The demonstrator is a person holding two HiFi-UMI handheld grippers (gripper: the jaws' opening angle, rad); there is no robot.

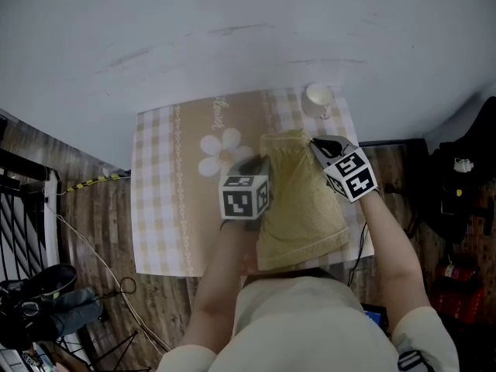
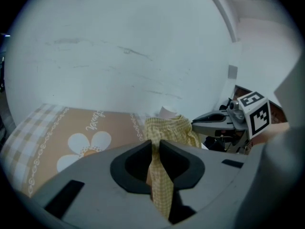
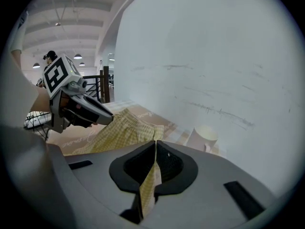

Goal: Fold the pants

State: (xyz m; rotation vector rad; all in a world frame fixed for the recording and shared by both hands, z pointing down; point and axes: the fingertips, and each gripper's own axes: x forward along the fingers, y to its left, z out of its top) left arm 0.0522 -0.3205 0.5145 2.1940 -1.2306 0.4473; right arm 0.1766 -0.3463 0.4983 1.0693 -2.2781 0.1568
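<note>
Beige checked cloth: the largest thing after the white wall; it covers the bench, which stands against that wall above a wood floor.
Yellow checked pants: on the cloth's right half, held up between the two tongs. The gathered waistband end points to the wall and the wider end lies toward the person. Whether any part rests on the cloth I cannot tell.
Left tongs: pressed onto a fold of the pants' left edge, with fabric hanging down out of the jaws.
Right tongs: pinching a thin fold of the right edge in the same way.
White cup: on the cloth's far right corner, near the waistband.
Step in hand: both side grips look made and the garment raised, so this reads as the start of a fold.
Next move: probably carrying both tongs together, fabric kept taut, to lay one end squarely over the other, clear of the cup.
Writing: cursive script beside a daisy print, apparently "flower". The marker cubes carry only black squares.
</note>
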